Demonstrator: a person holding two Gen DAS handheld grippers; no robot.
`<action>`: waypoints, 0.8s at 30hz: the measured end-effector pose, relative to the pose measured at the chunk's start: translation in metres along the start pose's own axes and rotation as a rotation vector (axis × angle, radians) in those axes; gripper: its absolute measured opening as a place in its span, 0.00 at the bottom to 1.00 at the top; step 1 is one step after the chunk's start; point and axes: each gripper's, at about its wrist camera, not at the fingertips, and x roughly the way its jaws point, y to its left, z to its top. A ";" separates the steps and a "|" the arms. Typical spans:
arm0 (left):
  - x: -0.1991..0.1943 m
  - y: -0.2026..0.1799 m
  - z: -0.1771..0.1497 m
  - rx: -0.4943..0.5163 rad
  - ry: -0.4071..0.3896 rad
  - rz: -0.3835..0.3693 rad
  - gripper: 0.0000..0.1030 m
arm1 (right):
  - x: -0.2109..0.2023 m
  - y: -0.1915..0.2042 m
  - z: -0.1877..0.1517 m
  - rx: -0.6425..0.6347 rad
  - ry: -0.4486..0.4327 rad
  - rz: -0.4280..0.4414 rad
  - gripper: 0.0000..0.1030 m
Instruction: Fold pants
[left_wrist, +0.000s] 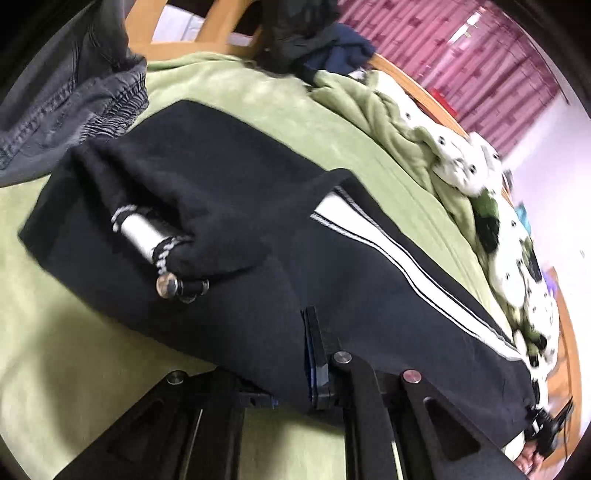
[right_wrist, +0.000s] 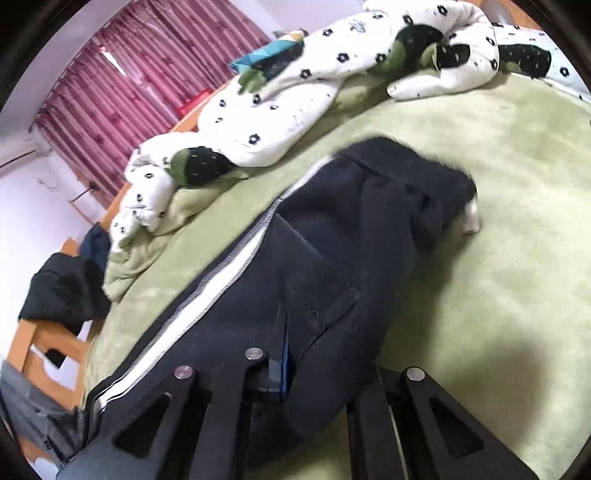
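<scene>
Black fleece pants (left_wrist: 229, 206) with a white side stripe are spread on the green-blanketed bed (left_wrist: 66, 354) and gripped at opposite ends, fabric being pinched between the jaws of the left gripper (left_wrist: 291, 369) and right gripper (right_wrist: 314, 373).

The black pants (left_wrist: 229, 206) lie stretched lengthwise across the green blanket on the bed, a white side stripe (left_wrist: 402, 273) edged in thin lines running along one leg, a patch pocket (right_wrist: 317, 280) facing up, and one end apparently folded back over itself.
</scene>
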 end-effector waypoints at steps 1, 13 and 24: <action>-0.010 -0.002 -0.012 0.030 0.013 0.002 0.10 | -0.013 -0.003 -0.003 -0.015 -0.005 -0.009 0.07; -0.078 -0.024 -0.144 0.242 0.147 -0.059 0.11 | -0.153 -0.139 -0.043 0.014 -0.002 -0.095 0.08; -0.105 -0.033 -0.164 0.360 0.135 0.045 0.30 | -0.145 -0.169 -0.066 0.037 -0.088 -0.191 0.51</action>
